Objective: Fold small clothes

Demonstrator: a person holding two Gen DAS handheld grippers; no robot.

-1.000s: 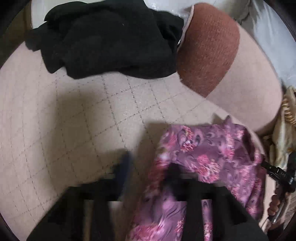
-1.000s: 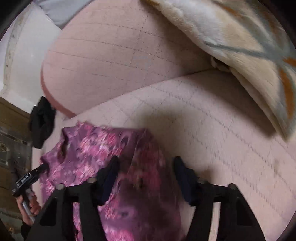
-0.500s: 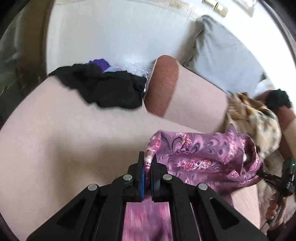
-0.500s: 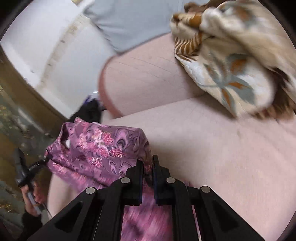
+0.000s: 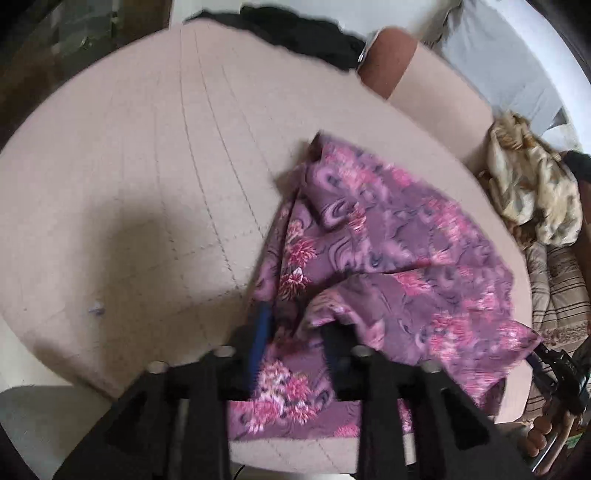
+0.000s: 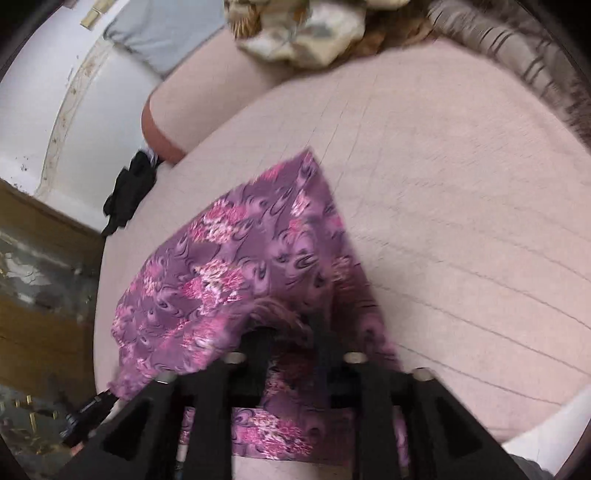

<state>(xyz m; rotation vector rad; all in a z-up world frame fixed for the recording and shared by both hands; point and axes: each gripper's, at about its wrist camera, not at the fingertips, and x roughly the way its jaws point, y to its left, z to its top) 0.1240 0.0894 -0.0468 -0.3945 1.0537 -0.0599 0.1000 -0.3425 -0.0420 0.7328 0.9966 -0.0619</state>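
Note:
A purple garment with pink flowers [image 5: 388, 251] lies folded over itself on the pink quilted seat [image 5: 147, 166]. My left gripper [image 5: 297, 332] hangs over its near left corner. The jaws are opening; a loose fold lies between them and the pads do not press on it. In the right wrist view the same garment [image 6: 240, 258] spreads to the left. My right gripper [image 6: 290, 338] stands over the near right corner. Its jaws are also opening, with cloth slack between them.
Black clothes [image 5: 303, 33] are heaped at the seat's far edge beside a brown-ended bolster [image 5: 388, 62]. A beige patterned blanket [image 5: 535, 192] and a striped cushion [image 5: 565, 288] lie to the right. The seat's front edge is just below the grippers.
Half a second ago both grippers were shut on the garment's edge and held it up. Now both sets of jaws stand apart, nearer the seat's front edge, and the garment lies flat.

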